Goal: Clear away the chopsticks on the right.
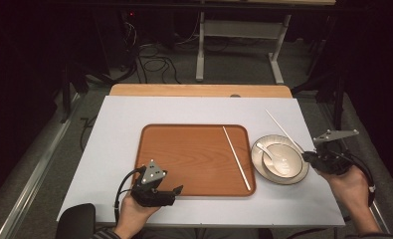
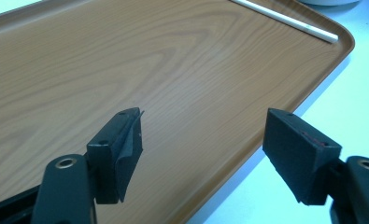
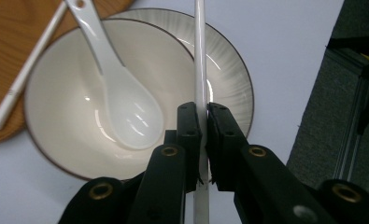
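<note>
- Overhead, the right tool point(image 1: 317, 158) hangs at the surface's point(image 1: 124, 119) 3 o'clock edge, jaws clamped tight on a white chopstick point(image 3: 200, 56); the stick runs toward 11 o'clock over the bowl's point(image 1: 280, 158) rim, off the cloth
- Left tool point(image 1: 170, 191) sits at the tray's point(image 1: 184, 149) 7 o'clock corner, jaws spread wide and holding nothing; open wood grain lies ahead of it
- Second chopstick point(image 1: 236, 158) lies along the tray's 3 o'clock side, inside the rim; the tray's middle is bare
- Bowl stands just beside the tray at 3 o'clock, on a plate point(image 3: 236, 70); a white spoon point(image 3: 121, 102) rests inside it, handle toward 10 o'clock
</note>
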Motion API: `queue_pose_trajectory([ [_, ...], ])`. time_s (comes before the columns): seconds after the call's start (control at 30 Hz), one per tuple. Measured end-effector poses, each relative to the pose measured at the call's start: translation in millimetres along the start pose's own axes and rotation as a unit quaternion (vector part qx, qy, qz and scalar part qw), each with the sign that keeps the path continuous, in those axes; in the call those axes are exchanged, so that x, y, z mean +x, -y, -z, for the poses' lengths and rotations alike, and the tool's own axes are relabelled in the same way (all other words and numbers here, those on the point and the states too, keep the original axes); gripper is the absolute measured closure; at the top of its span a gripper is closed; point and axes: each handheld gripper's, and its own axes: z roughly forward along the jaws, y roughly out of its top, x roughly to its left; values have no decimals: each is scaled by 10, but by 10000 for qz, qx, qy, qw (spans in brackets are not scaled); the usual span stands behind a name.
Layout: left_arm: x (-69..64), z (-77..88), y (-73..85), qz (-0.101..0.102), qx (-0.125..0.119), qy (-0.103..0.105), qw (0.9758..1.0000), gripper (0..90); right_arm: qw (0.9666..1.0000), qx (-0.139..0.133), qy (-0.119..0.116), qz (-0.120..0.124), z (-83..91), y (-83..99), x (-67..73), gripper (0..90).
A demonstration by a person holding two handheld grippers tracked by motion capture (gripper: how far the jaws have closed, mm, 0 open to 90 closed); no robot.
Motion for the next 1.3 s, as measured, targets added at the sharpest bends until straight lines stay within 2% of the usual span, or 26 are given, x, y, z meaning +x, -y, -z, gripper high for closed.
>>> queue_pose_trajectory([
  [0.07, -6, -19, -15, -26, -1, 34, 10000, 290, 10000, -54, -31, 73, 56, -17, 91, 857],
  [0.1, -9, -34, -29, -56, -11, 63, 10000, 290, 9998, -103, -83, 157, 99, -35, 188, 857],
  [0.13, -9, -34, -29, -56, -11, 63, 10000, 290, 9998, -103, -83, 157, 99, -35, 188, 857],
  [0.27, -14, -61, -55, -101, -11, 125, 9999, 290, 9992, -146, -230, 297, 133, -58, 382, 857],
  [0.37, -20, -78, -71, -140, -10, 164, 9998, 291, 9984, -145, -383, 389, 109, -71, 531, 857],
  [0.43, -22, -86, -78, -144, -17, 184, 9997, 291, 9974, -124, -524, 475, 67, -84, 679, 856],
  [0.47, -22, -89, -82, -157, -17, 186, 9997, 291, 9974, -124, -524, 475, 67, -84, 679, 856],
  [0.6, -25, -98, -91, -176, -21, 205, 9996, 291, 9959, -110, -764, 471, -10, -116, 872, 856],
  [0.63, -25, -98, -91, -176, -21, 205, 9996, 291, 9959, -110, -764, 471, -10, -116, 872, 856],
  [0.67, -27, -101, -94, -196, -13, 214, 9996, 291, 9952, -27, -835, 508, -73, -139, 982, 856],
  [0.7, -28, -102, -95, -197, -10, 215, 9996, 291, 9950, 17, -846, 536, -105, -153, 1032, 856],
  [0.83, -31, -99, -93, -198, -16, 206, 9996, 291, 9941, 136, -922, 549, -239, -219, 1182, 856],
  [0.9, -31, -93, -91, -199, -22, 200, 9996, 291, 9933, 210, -1008, 533, -346, -263, 1255, 856],
  [1.0, -27, -89, -90, -197, -21, 194, 9996, 291, 9929, 390, -973, 560, -530, -329, 1372, 856],
  [1.07, -28, -84, -89, -198, -28, 195, 9996, 291, 9923, 452, -1031, 523, -625, -367, 1442, 855],
  [1.23, -29, -74, -85, -195, -50, 189, 9996, 291, 9913, 671, -1066, 382, -848, -387, 1498, 849],
  [1.3, -28, -74, -84, -195, -49, 182, 9996, 291, 9905, 740, -1085, 404, -921, -372, 1514, 845],
])
